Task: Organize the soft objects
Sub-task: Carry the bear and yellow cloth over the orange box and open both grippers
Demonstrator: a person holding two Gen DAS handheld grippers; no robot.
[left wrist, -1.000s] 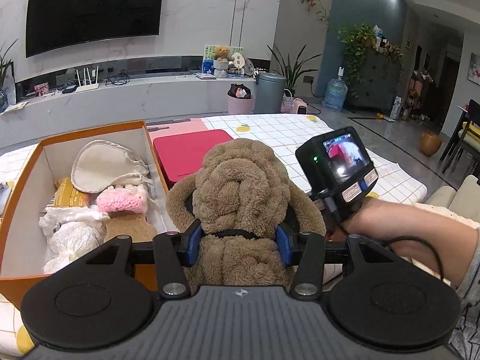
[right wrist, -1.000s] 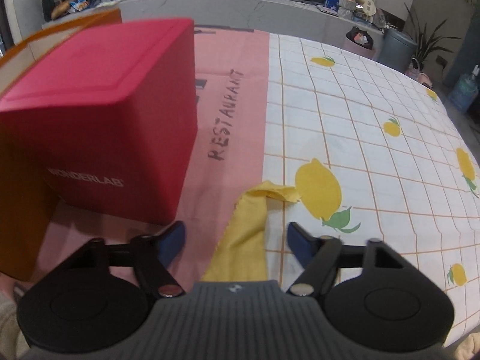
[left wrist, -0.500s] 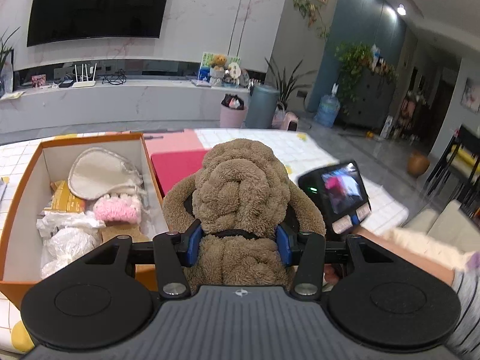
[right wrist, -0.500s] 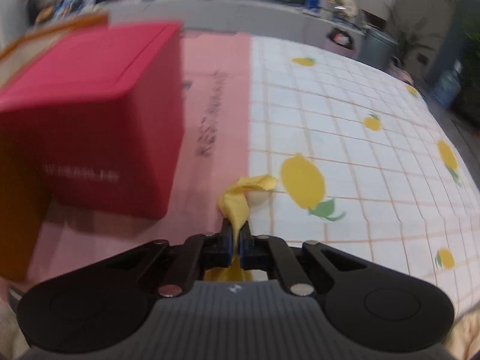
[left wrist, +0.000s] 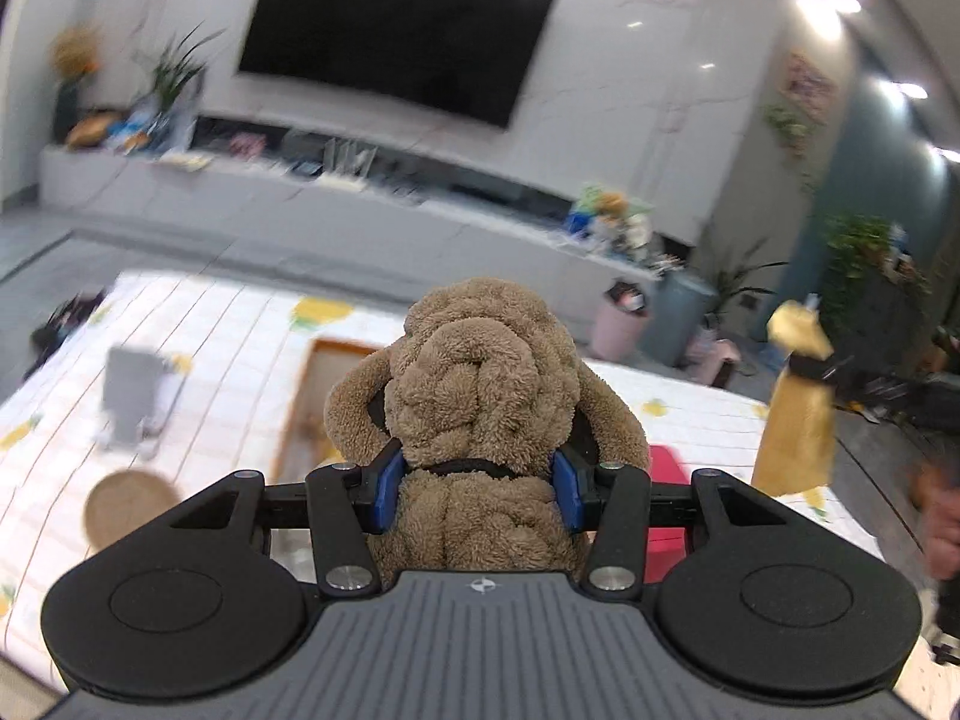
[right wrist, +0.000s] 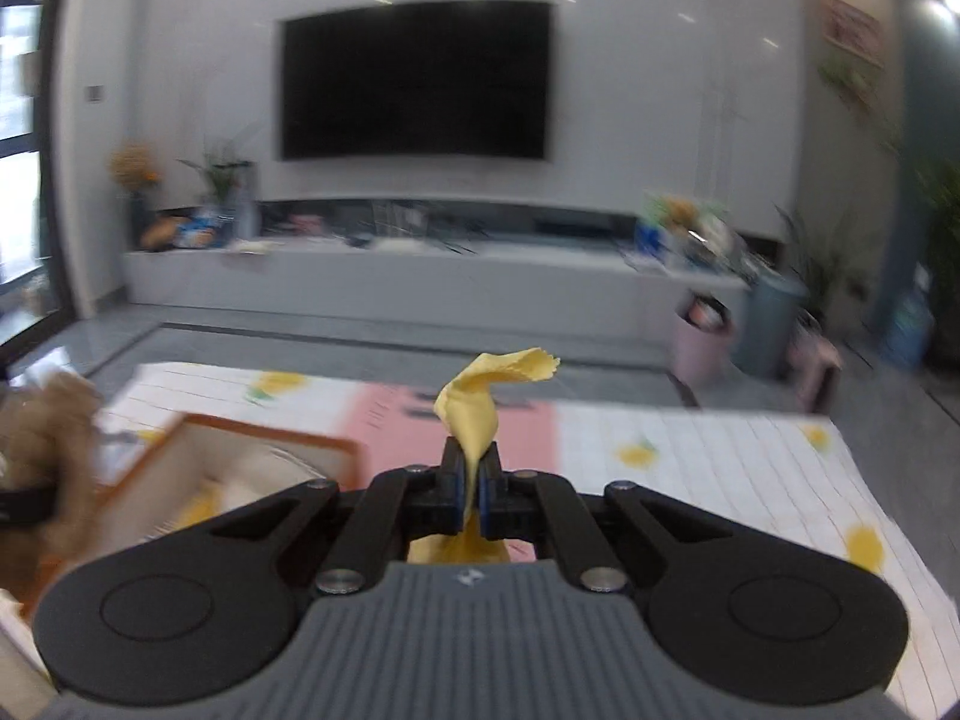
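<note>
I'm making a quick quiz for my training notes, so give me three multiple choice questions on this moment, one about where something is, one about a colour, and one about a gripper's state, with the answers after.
1. Where is the orange box in the right wrist view?
A. ahead and to the left, on the table
B. on the floor by the bins
C. on the TV shelf

2. What colour is the cloth held by the right gripper?
A. blue
B. yellow
C. white

3. What state is the left gripper in?
A. wide open, holding nothing
B. shut on nothing
C. shut on the brown plush toy

Answers:
1 A: the box sits on the lemon-print tablecloth, left of the gripper.
2 B: the pinched strip is plainly yellow.
3 C: both blue pads press into the toy's sides.
</note>
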